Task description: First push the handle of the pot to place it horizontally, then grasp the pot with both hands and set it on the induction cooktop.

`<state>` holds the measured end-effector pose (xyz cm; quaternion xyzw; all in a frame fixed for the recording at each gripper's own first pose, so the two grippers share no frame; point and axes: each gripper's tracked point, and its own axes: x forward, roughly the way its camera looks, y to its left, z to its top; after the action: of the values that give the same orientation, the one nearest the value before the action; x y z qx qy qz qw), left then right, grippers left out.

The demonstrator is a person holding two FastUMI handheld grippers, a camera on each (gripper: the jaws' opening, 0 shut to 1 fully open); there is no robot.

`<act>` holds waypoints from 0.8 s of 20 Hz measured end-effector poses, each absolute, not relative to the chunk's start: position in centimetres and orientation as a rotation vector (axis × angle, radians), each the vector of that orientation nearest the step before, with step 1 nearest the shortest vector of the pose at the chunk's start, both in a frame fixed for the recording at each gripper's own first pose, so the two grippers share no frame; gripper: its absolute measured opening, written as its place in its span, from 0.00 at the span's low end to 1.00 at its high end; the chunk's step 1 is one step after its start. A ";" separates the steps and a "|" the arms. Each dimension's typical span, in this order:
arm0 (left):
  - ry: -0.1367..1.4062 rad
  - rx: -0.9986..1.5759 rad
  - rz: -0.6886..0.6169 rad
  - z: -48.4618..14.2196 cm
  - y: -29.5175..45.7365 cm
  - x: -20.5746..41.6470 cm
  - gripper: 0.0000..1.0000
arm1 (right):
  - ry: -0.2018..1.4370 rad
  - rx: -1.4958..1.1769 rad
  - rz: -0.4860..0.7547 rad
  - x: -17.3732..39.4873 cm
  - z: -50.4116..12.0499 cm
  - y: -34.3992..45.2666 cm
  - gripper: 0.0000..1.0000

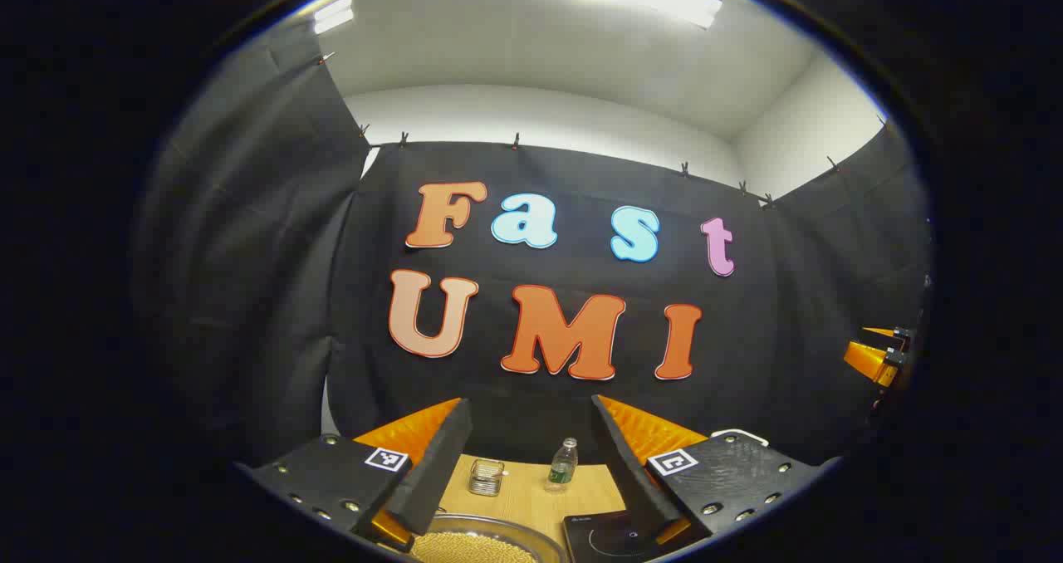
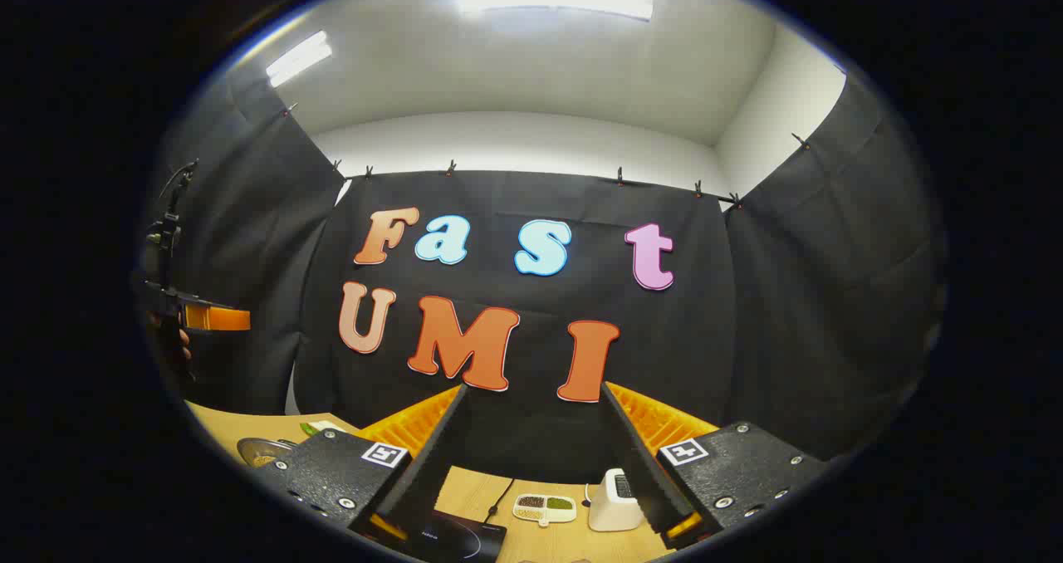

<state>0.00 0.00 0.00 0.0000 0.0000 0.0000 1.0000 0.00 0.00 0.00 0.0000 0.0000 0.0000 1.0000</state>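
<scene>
Both grippers have black fingers [image 1: 432, 472], orange ribbed backs, screwed black plates with square markers.

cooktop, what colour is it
Black, with a thin pale ring on top; the cooktop shows best in the left gripper view.

The left gripper [image 1: 527, 463] is held raised and level, its 2 fingers [image 1: 432, 472] spread wide apart with nothing between them. The right gripper [image 2: 531, 463] is posed the same way, its 2 fingers [image 2: 639, 463] parted wide and gripping nothing. In the left gripper view the right gripper shows far off at the right edge as an orange and black shape. In the right gripper view the left gripper shows at the left edge, with a hand [image 2: 178, 343] below it holding it.
</scene>
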 end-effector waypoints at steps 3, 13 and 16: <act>-0.009 0.006 -0.013 0.4 -0.7 0.1 0.87 | -0.004 -0.004 0.002 -0.1 0.0 -0.3 0.95; -0.030 0.013 -0.006 0.4 -1.6 -0.8 0.87 | 0.007 0.016 0.027 -0.4 -0.7 -0.1 0.95; -0.014 0.022 0.001 -0.3 -1.2 -1.1 0.89 | -0.005 0.027 0.048 -0.4 -0.4 0.4 0.95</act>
<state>-1.06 -1.23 -0.31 0.0110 -0.0071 0.0007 0.9999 -0.39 0.40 -0.36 0.0134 -0.0024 0.0239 0.9996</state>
